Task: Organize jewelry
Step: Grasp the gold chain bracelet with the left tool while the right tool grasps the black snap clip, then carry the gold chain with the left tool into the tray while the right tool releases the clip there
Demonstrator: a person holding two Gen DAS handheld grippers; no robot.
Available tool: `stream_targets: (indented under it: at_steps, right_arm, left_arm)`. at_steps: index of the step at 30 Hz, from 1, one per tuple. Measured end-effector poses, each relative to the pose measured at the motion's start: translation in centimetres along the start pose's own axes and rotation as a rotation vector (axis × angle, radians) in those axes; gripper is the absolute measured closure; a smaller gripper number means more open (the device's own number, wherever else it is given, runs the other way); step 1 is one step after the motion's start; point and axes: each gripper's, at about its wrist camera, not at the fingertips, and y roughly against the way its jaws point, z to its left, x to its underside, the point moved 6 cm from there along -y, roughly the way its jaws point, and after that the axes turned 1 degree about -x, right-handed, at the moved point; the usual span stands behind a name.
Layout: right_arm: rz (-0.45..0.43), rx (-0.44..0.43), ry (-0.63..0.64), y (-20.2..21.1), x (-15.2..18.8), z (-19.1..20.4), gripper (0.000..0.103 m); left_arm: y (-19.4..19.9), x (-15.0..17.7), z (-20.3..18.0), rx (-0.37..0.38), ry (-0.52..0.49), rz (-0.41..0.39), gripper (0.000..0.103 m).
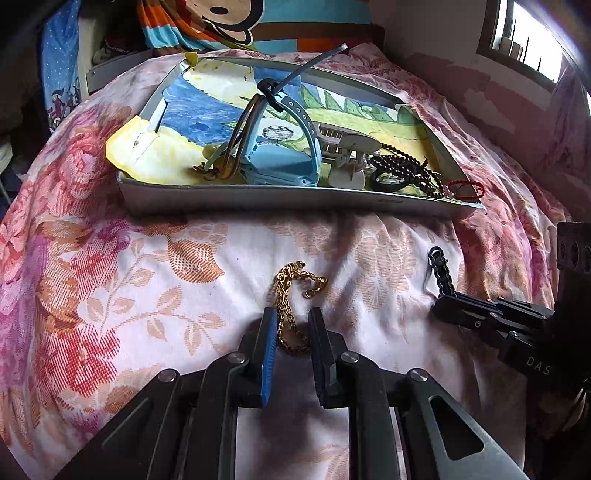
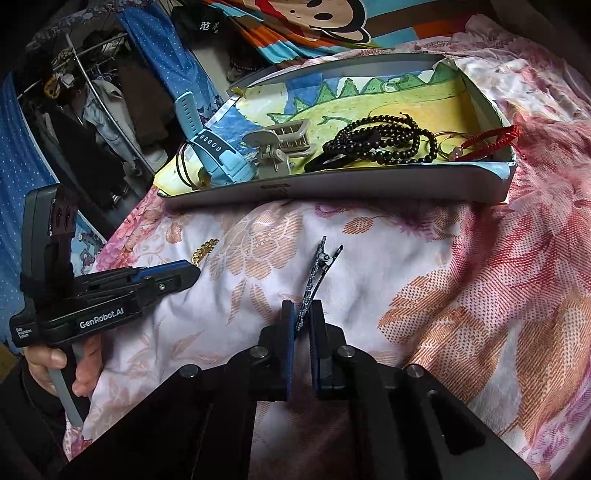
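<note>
The left gripper (image 1: 291, 321) is hovering low over the floral bedspread (image 1: 110, 280) with its fingers spread, and the gold chain (image 1: 291, 295) is lying loose on the fabric between them; the pads are standing apart on either side of the chain rather than squeezing it, and its far end is curling out ahead of the fingertips. The right gripper (image 2: 302, 314) is pinching a dark, glittery hair clip (image 2: 314, 273) near its lower end, its fingers pressed in against the clip so that the clip is sticking up and forward, tilted, with its hinged end pointing toward the tray (image 2: 369, 184). In the left wrist view the same clip (image 1: 441, 273) is showing at the tip of the right gripper (image 1: 448, 306), well to the side of the chain. The grey tray is sitting on the bedspread just beyond both grippers, lined with a painted paper sheet (image 2: 388, 99). Inside it a light blue watch (image 2: 218, 151) is lying at the left end with a thin dark bangle (image 2: 184, 166) beside it, a grey claw hair clip (image 2: 277, 147) is standing near the middle, a black bead necklace (image 2: 388, 144) is coiled to the right of it, and a red cord bracelet (image 2: 491, 142) is resting at the right end against the wall. A cartoon-print pillow (image 2: 314, 18) is lying beyond the tray.
</note>
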Motion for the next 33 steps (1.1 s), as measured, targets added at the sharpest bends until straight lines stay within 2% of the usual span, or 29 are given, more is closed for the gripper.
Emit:
stream_targets:
  at_steps: [10, 19, 25, 26, 29, 33]
  right_arm:
    - [0.015, -0.042, -0.057, -0.5, -0.2, -0.8, 0.095]
    - [0.032, -0.065, -0.084, -1.1, -0.3, -0.9, 0.095]
    - [0.029, -0.057, -0.072, -1.1, -0.2, -0.8, 0.096]
    - [0.026, -0.062, -0.069, -1.1, -0.3, -0.7, 0.097]
    - [0.015, -0.075, -0.064, -0.9, -0.3, -0.6, 0.099]
    - [-0.004, -0.091, -0.064, -0.6, -0.6, -0.6, 0.099]
  left_arm:
    - [-1.0, -1.2, 1.0, 0.03, 0.04, 0.009, 0.084]
    - [-1.3, -1.0, 0.5, -0.025, -0.017, 0.014, 0.084]
    - [-1.2, -1.0, -0.1, -0.068, -0.022, 0.035, 0.09]
    - [-1.2, -1.1, -0.2, -0.079, -0.021, 0.037, 0.099]
    - [-0.9, -1.3, -1.0, -0.103, -0.036, 0.031, 0.099]
    - [0.2, -1.3, -1.3, -0.091, -0.022, 0.016, 0.099]
